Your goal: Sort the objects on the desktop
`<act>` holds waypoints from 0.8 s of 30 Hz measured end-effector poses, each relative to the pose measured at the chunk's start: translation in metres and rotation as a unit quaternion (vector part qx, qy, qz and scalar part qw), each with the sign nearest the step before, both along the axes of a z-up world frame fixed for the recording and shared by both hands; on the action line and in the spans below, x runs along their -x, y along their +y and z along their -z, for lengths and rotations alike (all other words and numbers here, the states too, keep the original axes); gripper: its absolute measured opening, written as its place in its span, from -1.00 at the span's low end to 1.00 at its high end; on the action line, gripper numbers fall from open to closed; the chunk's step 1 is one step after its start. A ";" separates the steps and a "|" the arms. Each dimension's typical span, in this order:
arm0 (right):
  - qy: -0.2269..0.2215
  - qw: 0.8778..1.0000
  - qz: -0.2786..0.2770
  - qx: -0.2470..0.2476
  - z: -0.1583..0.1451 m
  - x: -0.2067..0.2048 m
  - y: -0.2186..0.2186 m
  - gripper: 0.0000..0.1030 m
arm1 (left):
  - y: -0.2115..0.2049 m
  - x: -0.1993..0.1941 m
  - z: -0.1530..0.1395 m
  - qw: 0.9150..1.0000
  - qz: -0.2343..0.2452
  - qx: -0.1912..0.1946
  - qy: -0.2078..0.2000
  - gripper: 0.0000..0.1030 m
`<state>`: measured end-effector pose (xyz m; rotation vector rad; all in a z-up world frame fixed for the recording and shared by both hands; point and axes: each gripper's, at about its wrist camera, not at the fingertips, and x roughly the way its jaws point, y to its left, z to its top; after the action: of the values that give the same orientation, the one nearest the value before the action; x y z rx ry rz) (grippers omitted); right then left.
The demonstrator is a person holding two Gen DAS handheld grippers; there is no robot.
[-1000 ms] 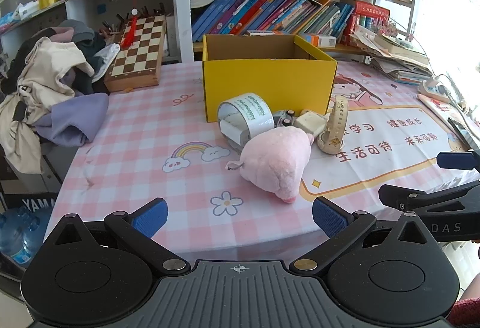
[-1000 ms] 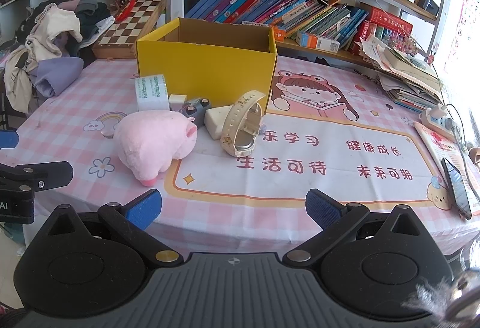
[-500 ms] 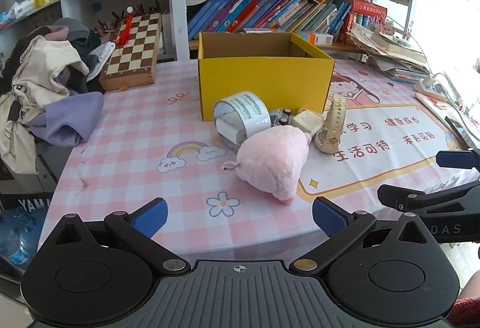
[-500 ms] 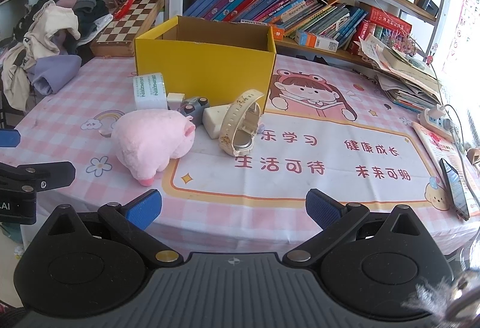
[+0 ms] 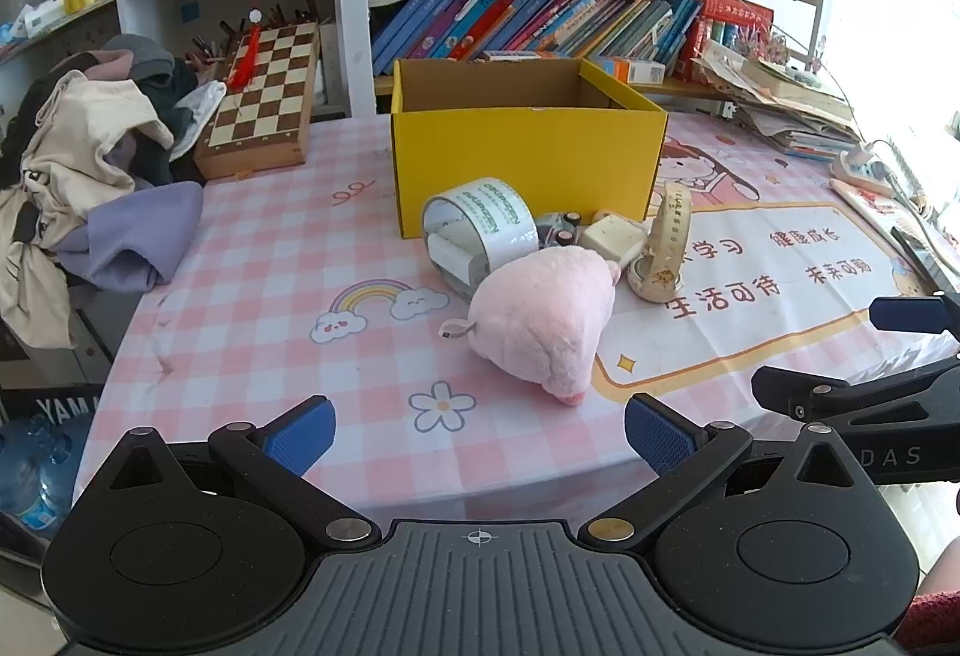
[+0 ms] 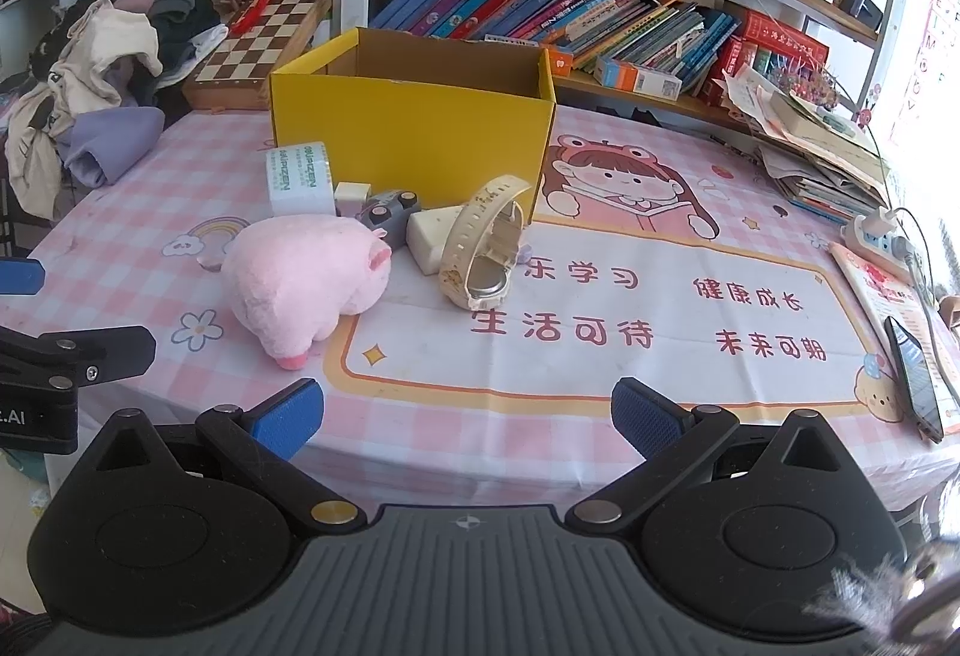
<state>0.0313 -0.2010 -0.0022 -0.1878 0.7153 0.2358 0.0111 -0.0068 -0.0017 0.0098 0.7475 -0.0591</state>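
Pink-checked counter (image 5: pixel 252 296), mid-frame: yellow box (image 5: pixel 528 158), tape roll (image 5: pixel 480 230), pink plush (image 5: pixel 540 320), watch (image 5: pixel 663 248); chessboard (image 5: pixel 264 98) and clothes (image 5: pixel 90 176) upper left.

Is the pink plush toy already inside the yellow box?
No, the pink plush toy lies on the tablecloth in front of the yellow box, beside the cream watch.

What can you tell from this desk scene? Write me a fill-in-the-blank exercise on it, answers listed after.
1. The cardboard box behind the clutter is coloured ____.
2. The plush toy lying on the tablecloth is coloured ____.
3. The jaws of both the left gripper and the right gripper stand ____, holding nothing.
4. The board leaning by the clothes pile is a ____.

Missing words: yellow; pink; open; chessboard
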 end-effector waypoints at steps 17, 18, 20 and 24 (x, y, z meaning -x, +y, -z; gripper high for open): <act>0.013 1.000 -0.014 -0.002 0.005 -0.007 0.004 1.00 | 0.002 -0.002 0.005 1.000 -0.006 -0.002 0.012 1.00; 0.013 1.000 -0.014 -0.002 0.006 -0.007 0.004 1.00 | 0.001 -0.002 0.005 1.000 -0.006 -0.001 0.012 1.00; 0.012 1.000 -0.013 -0.002 0.006 -0.007 0.004 1.00 | 0.001 -0.002 0.005 1.000 -0.006 -0.001 0.012 1.00; 0.011 1.000 -0.011 -0.002 0.006 -0.006 0.005 1.00 | 0.000 -0.002 0.004 1.000 -0.004 -0.002 0.012 1.00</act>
<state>0.0377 -0.1962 -0.0084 -0.1893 0.7341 0.2605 0.0133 -0.0063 -0.0060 0.0093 0.7707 -0.0509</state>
